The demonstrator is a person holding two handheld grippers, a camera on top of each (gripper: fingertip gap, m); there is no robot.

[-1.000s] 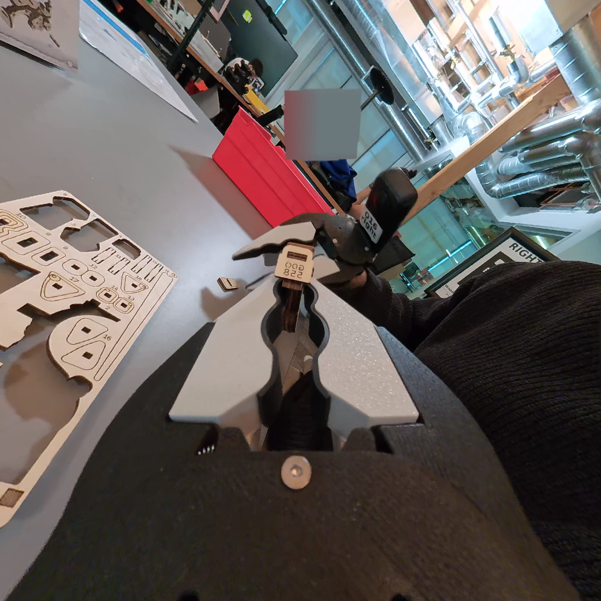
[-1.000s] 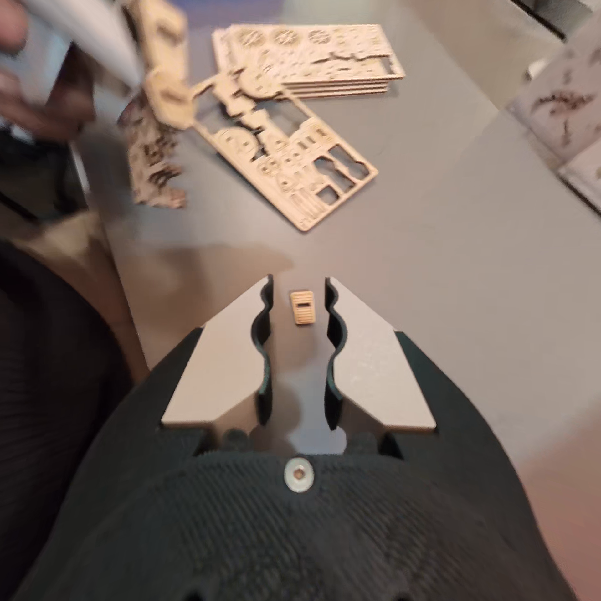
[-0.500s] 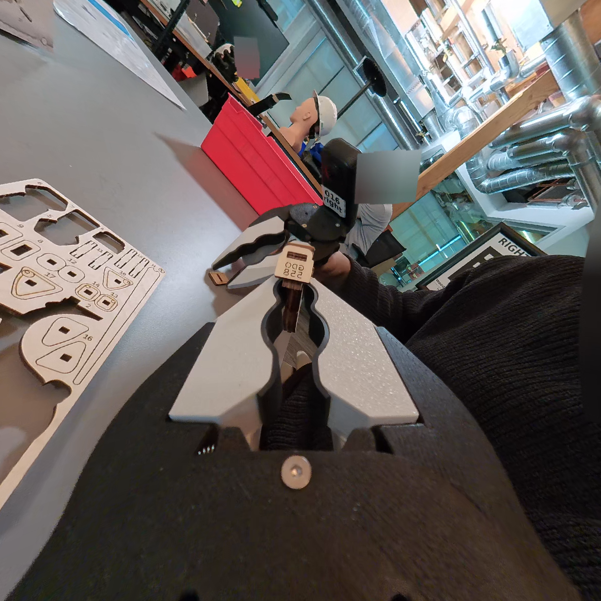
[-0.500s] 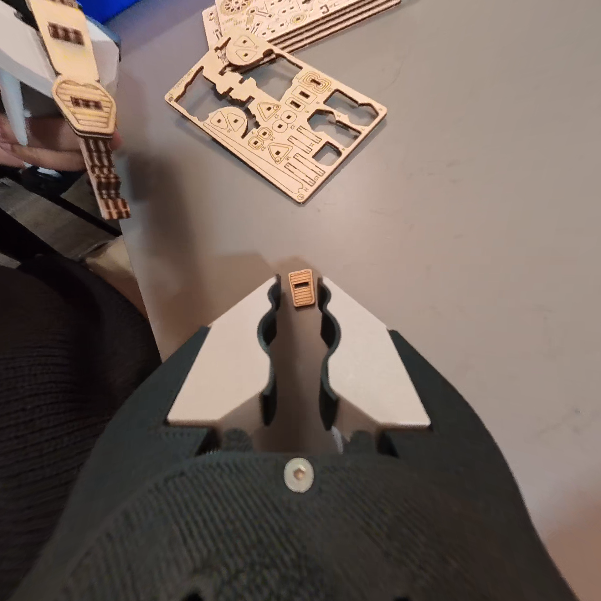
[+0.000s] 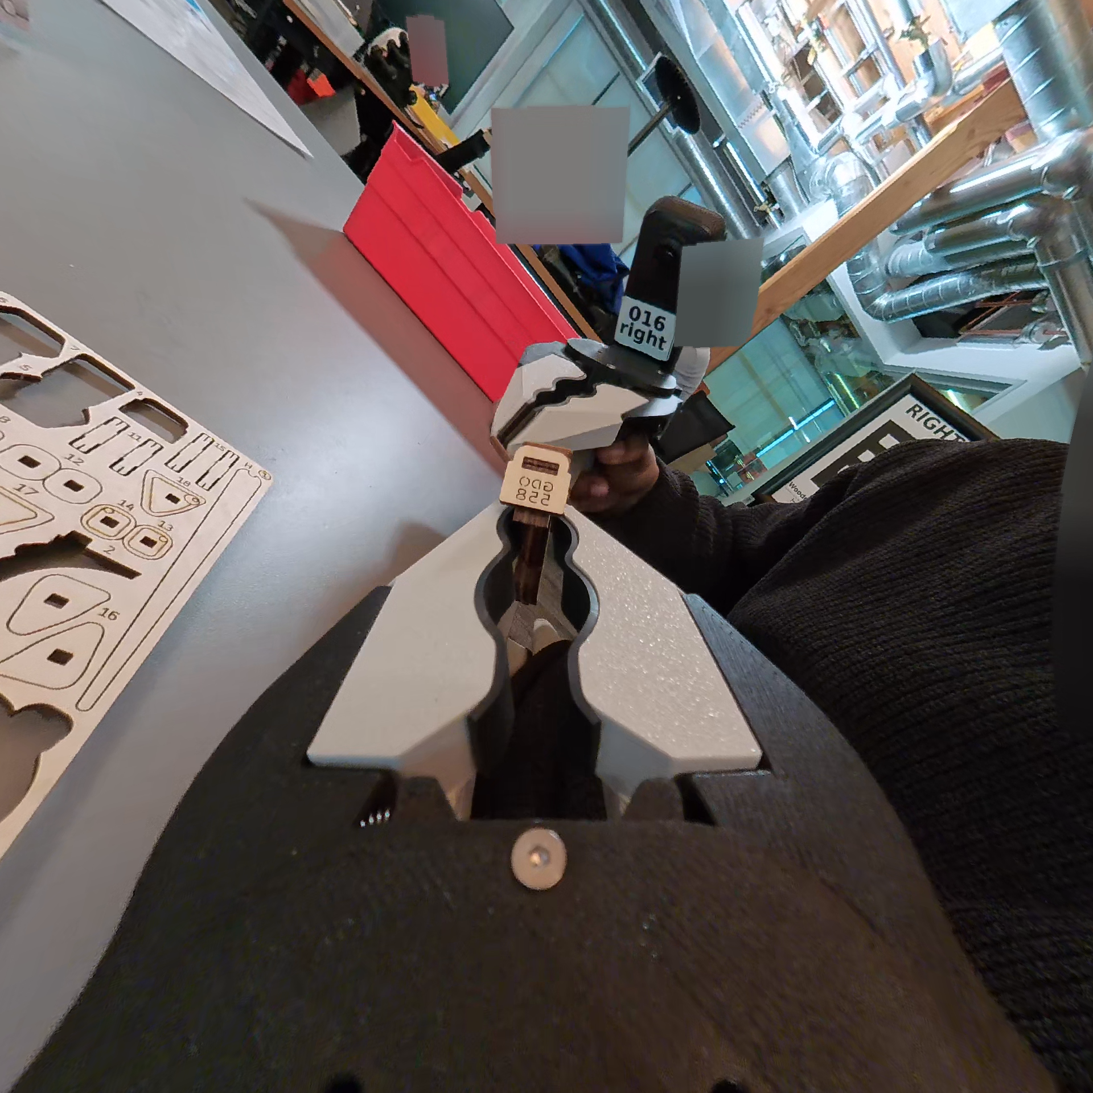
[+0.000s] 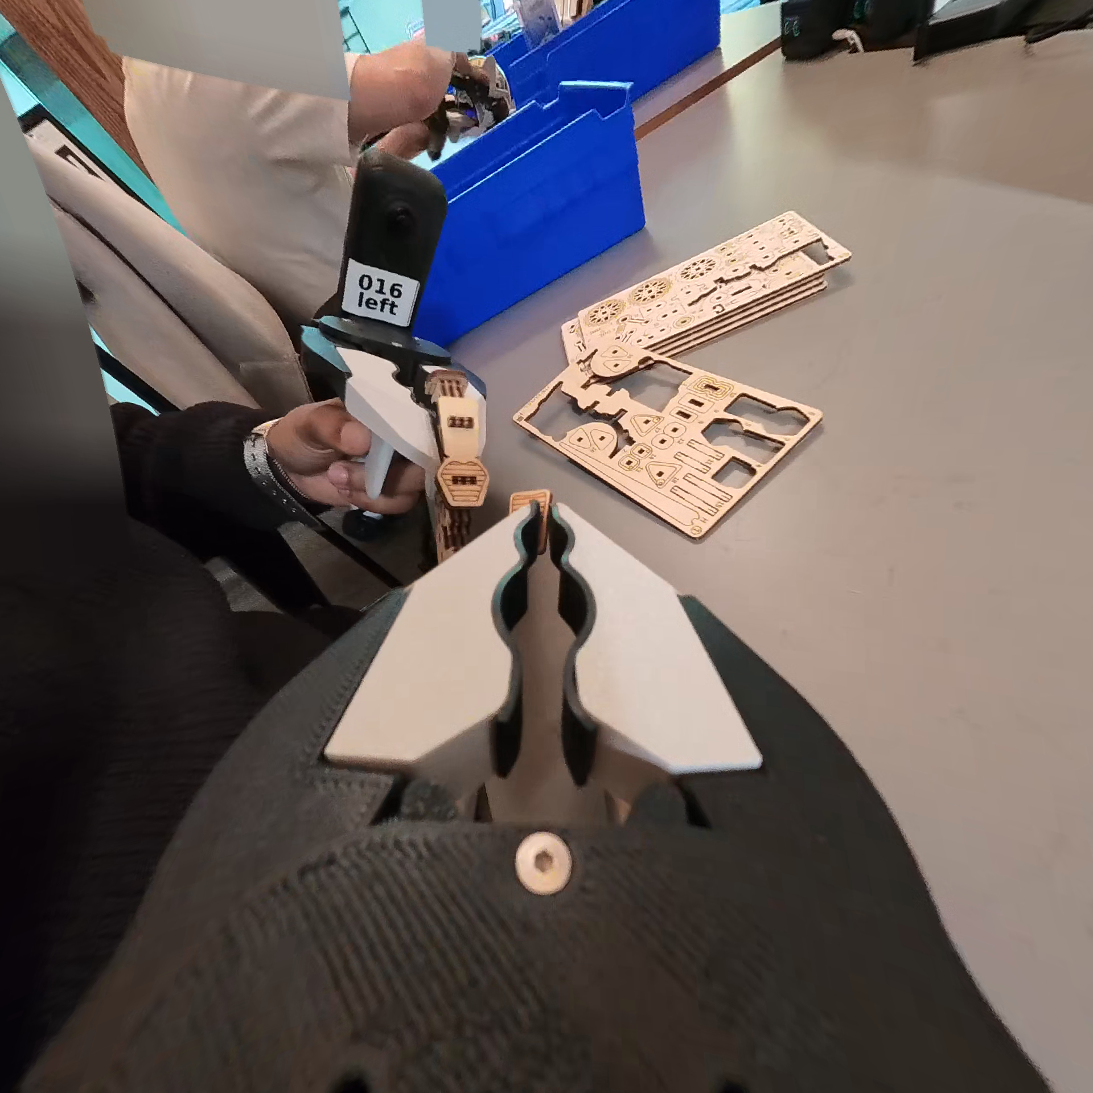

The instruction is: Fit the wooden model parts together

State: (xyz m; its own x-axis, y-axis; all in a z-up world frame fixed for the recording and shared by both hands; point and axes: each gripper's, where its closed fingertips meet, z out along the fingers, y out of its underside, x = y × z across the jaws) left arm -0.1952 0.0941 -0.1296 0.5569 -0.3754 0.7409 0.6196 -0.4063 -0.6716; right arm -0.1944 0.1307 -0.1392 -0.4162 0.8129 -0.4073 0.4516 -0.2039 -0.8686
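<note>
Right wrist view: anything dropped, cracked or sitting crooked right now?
Nothing stands out. The small slotted piece is pinched in the right gripper, the wooden strip assembly in the left gripper, and the punched sheet lies flat.

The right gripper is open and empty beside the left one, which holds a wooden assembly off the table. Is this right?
Not quite. The right gripper is shut on a small wooden piece pinched at its fingertips, as the right wrist view shows. The rest stands: it is beside the left gripper, which holds the wooden assembly off the table.
</note>
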